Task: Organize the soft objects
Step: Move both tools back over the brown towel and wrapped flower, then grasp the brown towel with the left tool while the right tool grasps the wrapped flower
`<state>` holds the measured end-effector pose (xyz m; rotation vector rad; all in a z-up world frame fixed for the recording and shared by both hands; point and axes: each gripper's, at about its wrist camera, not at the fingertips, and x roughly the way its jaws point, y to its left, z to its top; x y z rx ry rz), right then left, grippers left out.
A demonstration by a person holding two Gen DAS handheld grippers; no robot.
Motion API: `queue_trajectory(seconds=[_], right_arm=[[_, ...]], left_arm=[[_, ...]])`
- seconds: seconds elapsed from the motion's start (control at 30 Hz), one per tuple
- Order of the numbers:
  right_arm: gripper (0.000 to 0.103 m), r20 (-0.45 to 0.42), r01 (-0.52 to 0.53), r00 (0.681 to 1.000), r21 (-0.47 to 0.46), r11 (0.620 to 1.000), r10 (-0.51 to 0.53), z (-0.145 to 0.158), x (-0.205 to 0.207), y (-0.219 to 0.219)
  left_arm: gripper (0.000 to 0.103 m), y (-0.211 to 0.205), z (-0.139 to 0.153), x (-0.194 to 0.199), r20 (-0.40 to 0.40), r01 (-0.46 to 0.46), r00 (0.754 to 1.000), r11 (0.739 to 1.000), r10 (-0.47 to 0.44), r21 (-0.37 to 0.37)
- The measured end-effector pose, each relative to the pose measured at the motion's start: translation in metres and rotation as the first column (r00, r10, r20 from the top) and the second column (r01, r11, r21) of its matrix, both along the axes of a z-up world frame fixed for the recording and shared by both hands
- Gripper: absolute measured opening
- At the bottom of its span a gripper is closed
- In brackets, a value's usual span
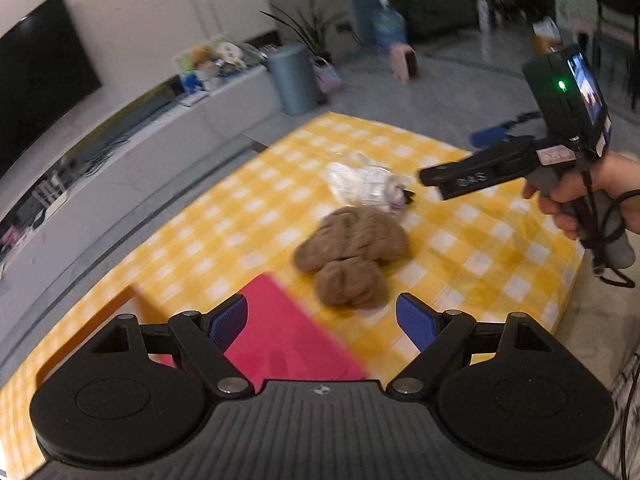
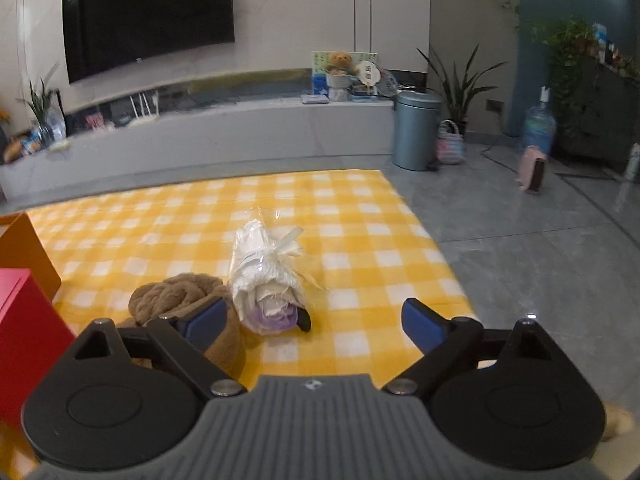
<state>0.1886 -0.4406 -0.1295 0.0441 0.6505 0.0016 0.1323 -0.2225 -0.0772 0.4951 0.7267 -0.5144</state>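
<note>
Dim indoor light, with small ceiling spots glaring off the glossy wall (image 2: 320, 12) and grey floor tiles (image 2: 532, 264). Motion blur smears the left wrist view, softening the yellow checked cloth (image 1: 224, 216) and red box (image 1: 288, 336); the right wrist view is sharper. Fisheye bending curves the television (image 2: 148, 12) and darkens the corners.

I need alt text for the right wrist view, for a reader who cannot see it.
The open right gripper hovers over a yellow checked cloth, with a white plastic-wrapped bundle lying just ahead between its fingers. A brown knitted item lies left of the bundle, and a red box stands at the left edge.
</note>
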Motion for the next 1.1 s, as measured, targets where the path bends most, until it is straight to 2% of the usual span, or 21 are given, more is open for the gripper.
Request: queue_trajectory(seconds=[0.1,0.23,0.33,0.43,0.57,0.8,0.87,0.97,1.03,1.07,1.1], right_arm=[[0.093,0.003,-0.016,1.0,0.102,0.995,0.016,-0.012,0.017,-0.011],[0.094,0.02,-0.058,0.998,0.17,0.984,0.055,-0.017,0.031,-0.016],[0.094,0.009,-0.073,0.997,0.156,0.985,0.073,-0.023,0.042,-0.014],[0.094,-0.01,-0.094,0.995,0.131,0.987,0.096,-0.031,0.053,-0.007],[0.094,-0.009,-0.105,0.994,0.015,0.994,0.105,-0.039,0.063,0.01],[0.094,-0.046,-0.118,0.992,0.012,0.993,0.118,-0.054,0.082,0.017],[0.094,-0.059,-0.115,0.991,0.05,0.992,0.118,-0.06,0.088,0.013],[0.085,-0.053,-0.115,0.991,0.131,0.985,0.123,-0.066,0.094,0.006],[0.068,-0.055,-0.124,0.989,0.169,0.978,0.135,-0.068,0.097,0.003],[0.065,-0.056,-0.129,0.988,0.172,0.977,0.141,-0.068,0.097,0.003],[0.062,-0.055,-0.143,0.987,0.167,0.976,0.154,-0.068,0.097,0.004]], left_arm=[[0.099,-0.03,-0.023,0.015,-0.025,0.018,1.0,0.999,-0.016,0.041],[0.099,-0.046,-0.05,0.034,-0.099,-0.039,0.994,0.998,0.043,0.04],[0.099,-0.058,-0.065,0.046,-0.138,-0.046,0.989,0.997,0.054,0.06],[0.099,-0.072,-0.078,0.054,-0.122,-0.047,0.99,0.99,0.063,0.13],[0.099,-0.087,-0.089,0.068,-0.087,-0.062,0.993,0.974,0.083,0.22],[0.099,-0.097,-0.103,0.091,-0.124,-0.135,0.976,0.945,0.179,0.299],[0.099,-0.101,-0.106,0.095,-0.136,-0.143,0.972,0.938,0.194,0.315],[0.099,-0.109,-0.114,0.099,-0.148,-0.143,0.968,0.926,0.205,0.349],[0.099,-0.111,-0.119,0.1,-0.141,-0.144,0.968,0.923,0.206,0.357],[0.094,-0.112,-0.118,0.098,-0.124,-0.154,0.971,0.928,0.206,0.339],[0.083,-0.113,-0.117,0.096,-0.122,-0.152,0.972,0.936,0.199,0.319]])
